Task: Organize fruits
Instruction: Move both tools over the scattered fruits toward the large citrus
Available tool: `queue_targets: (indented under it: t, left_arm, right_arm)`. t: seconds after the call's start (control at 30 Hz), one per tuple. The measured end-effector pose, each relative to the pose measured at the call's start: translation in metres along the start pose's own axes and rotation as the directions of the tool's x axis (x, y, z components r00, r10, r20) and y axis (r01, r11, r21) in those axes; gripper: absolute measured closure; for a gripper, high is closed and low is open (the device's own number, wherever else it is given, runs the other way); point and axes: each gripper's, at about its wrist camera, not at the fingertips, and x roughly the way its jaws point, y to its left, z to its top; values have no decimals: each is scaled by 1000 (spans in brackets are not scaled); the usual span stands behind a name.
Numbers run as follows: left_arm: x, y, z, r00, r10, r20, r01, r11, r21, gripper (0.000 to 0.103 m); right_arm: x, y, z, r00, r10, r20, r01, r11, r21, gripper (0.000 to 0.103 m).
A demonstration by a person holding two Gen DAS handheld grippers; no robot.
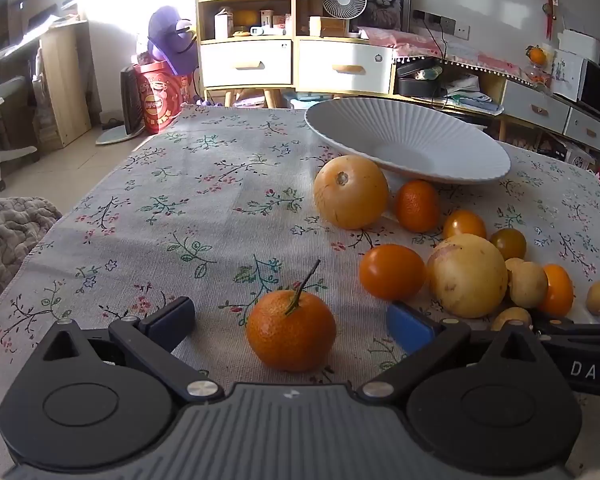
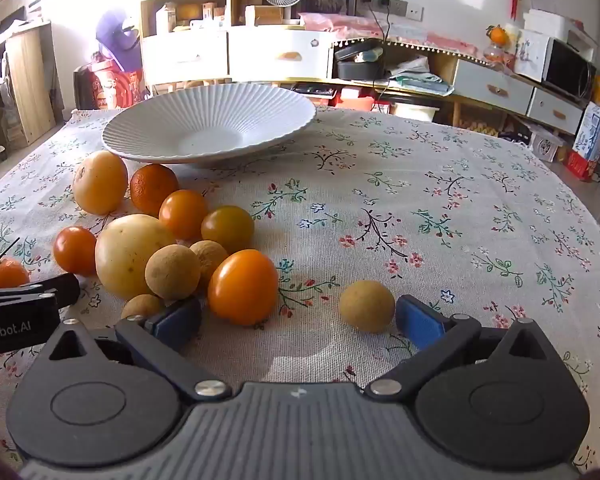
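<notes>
- Left wrist view: between the wide-open, empty fingers of my left claw (image 1: 292,320) sits a stemmed mandarin (image 1: 291,332), dead ahead on the surface (image 1: 204,200), touching neither pad; its stem leans up and right. Beyond, right, waits the ribbed white plate (image 1: 412,140).
- Right wrist view: my right claw (image 2: 300,320) gapes empty too. A small tan round fruit (image 2: 366,306) lies just beside its right pad, off-centre; the fruit pile (image 2: 160,248) crowds the left pad.
</notes>
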Motion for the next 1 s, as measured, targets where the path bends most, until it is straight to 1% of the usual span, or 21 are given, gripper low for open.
queue_targets:
  t: [0.07,0.13,0.2,0.27,0.33,0.37,0.4,0.43,0.47,0.53,0.6,0.73,0.87,1.0]
  left_arm:
    - [-1,-3,0,1000,0,-1,0,1000,9,7]
    - [-2,-5,1,1000,-18,-11,18,999,30,7]
    - [-4,-7,6,998,-47,-48,49,998,41,7]
    - [-8,-13,11,994,-51,-95,56,998,42,7]
    - [-3,0,9,989,-73,-126,79,996,43,7]
    - [-5,-1,10,987,-68,-142,77,996,52,7]
    - [-6,-1,10,985,-61,-159,72,996,59,7]
    - [-8,-2,10,982,-53,-180,66,996,68,7]
    - [-14,-4,9,979,-45,-200,61,995,75,7]
    - [-22,-6,7,975,-41,-221,62,994,87,7]
    - [-28,-7,10,974,-41,-225,65,993,101,7]
    - [-36,-11,17,976,-35,-214,61,991,115,7]
    - [-42,-12,25,975,-39,-220,66,991,113,7]
    - [-43,-12,26,975,-22,-219,51,990,128,7]
  right_arm:
    - [-1,0,0,1000,4,0,-4,1000,3,0]
    - [-1,4,1,1000,0,0,0,1000,-8,0]
    - [-2,7,6,1000,-13,-17,13,999,-44,0]
    - [-4,8,12,999,-16,-51,13,999,-48,1]
    - [-12,10,20,996,-14,-86,9,998,-61,7]
    - [-16,11,22,996,-20,-92,14,997,-70,7]
    - [-26,15,27,995,-32,-97,24,996,-88,7]
    - [-31,16,30,995,-28,-95,19,996,-92,5]
    - [-35,15,32,995,-11,-95,2,996,-90,2]
    - [-39,12,39,992,14,-127,-23,997,-73,1]
    - [-43,10,40,989,26,-144,-37,997,-74,1]
    - [-49,5,44,985,23,-171,-38,996,-86,1]
    - [-51,4,45,980,14,-198,-33,995,-93,1]
    - [-49,3,47,976,14,-215,-34,995,-90,1]
